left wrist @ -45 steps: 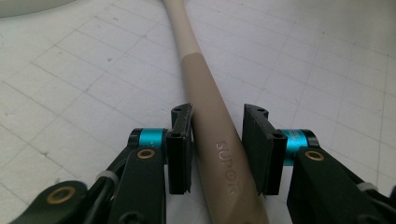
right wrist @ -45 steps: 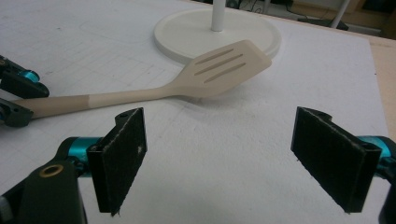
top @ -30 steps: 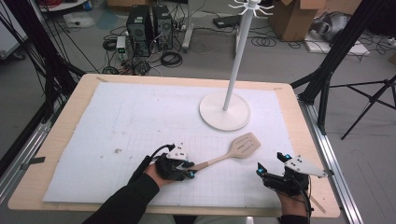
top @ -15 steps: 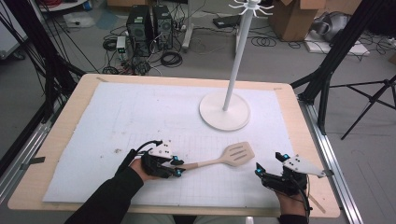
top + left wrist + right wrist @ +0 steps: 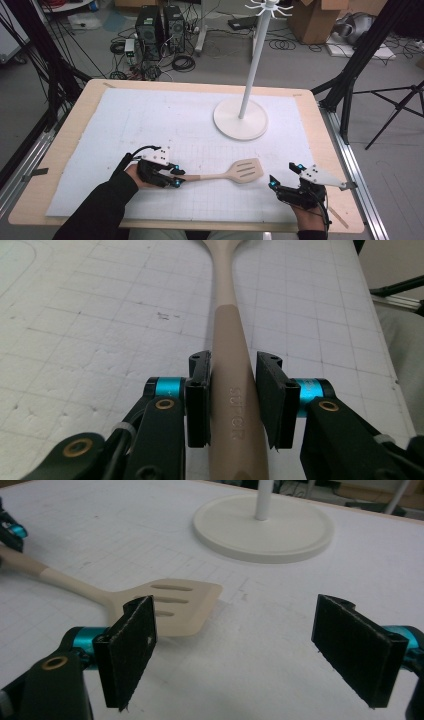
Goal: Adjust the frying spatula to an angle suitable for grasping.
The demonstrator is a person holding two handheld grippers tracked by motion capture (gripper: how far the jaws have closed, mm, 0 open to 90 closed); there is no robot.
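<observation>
left hand-held gripper loosening around spatula handle | right hand-held gripper apart | mat bare between

We are seeing a spatula of matt beige plastic, its handle a darker tan with raised lettering. The white mat is looking like foam, faintly gridded, pitted and scuffed. The worktop edge is showing pale, smooth wood. The white stand is appearing smooth, slightly glossy. The right tool is carrying rough black pads and shiny blue metal fittings.
</observation>
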